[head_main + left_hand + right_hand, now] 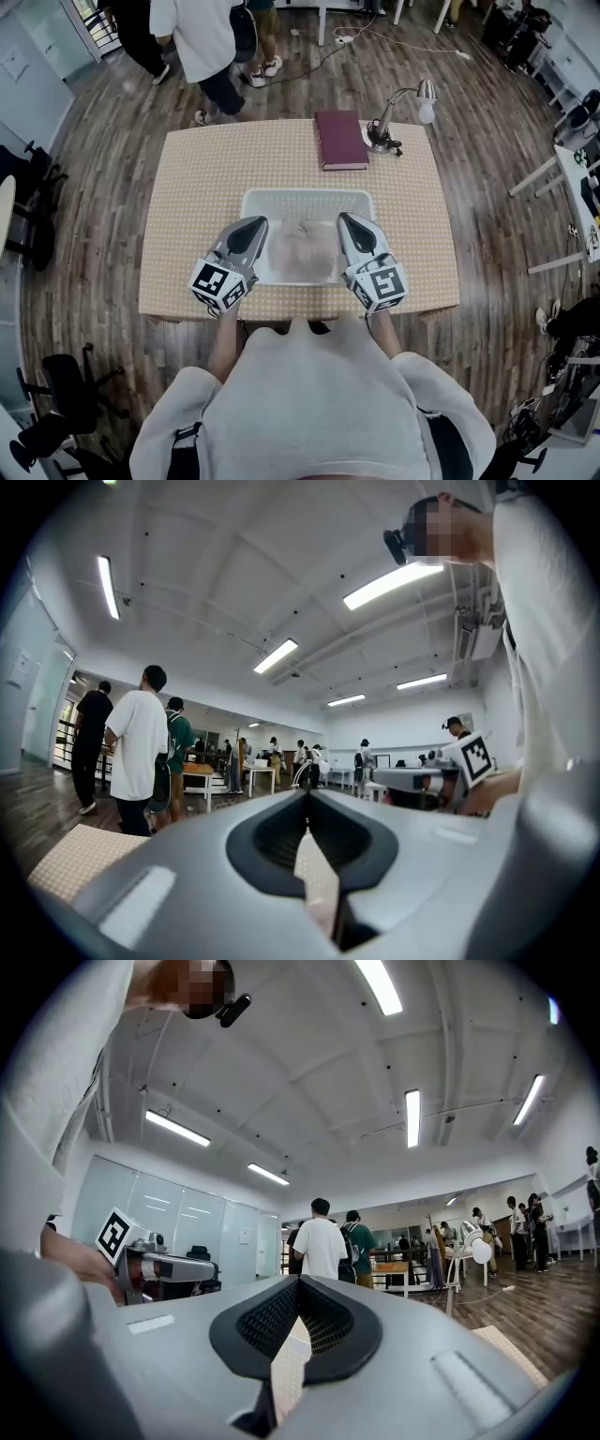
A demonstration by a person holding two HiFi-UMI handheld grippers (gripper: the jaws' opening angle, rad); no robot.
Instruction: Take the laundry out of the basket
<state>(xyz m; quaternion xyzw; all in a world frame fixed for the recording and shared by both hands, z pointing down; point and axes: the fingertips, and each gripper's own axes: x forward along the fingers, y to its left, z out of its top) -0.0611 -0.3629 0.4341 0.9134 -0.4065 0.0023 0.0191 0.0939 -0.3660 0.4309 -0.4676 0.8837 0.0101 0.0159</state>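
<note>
A white plastic laundry basket (307,196) stands in the middle of the table, and pale crumpled laundry (302,246) lies inside it. My left gripper (254,225) hovers over the basket's near left corner, and my right gripper (348,219) over its near right corner. Both are shut, with nothing between the jaws. They tilt up and look out across the room, so neither gripper view shows the basket. In the left gripper view the left gripper's (307,795) tips meet. The right gripper (298,1280) is shut the same way in its own view.
A maroon book (340,139) and a small desk lamp (405,105) sit at the table's far edge, behind the basket. The beige dotted tablecloth (197,206) covers the table. People stand on the wooden floor beyond the far edge, with chairs to the left.
</note>
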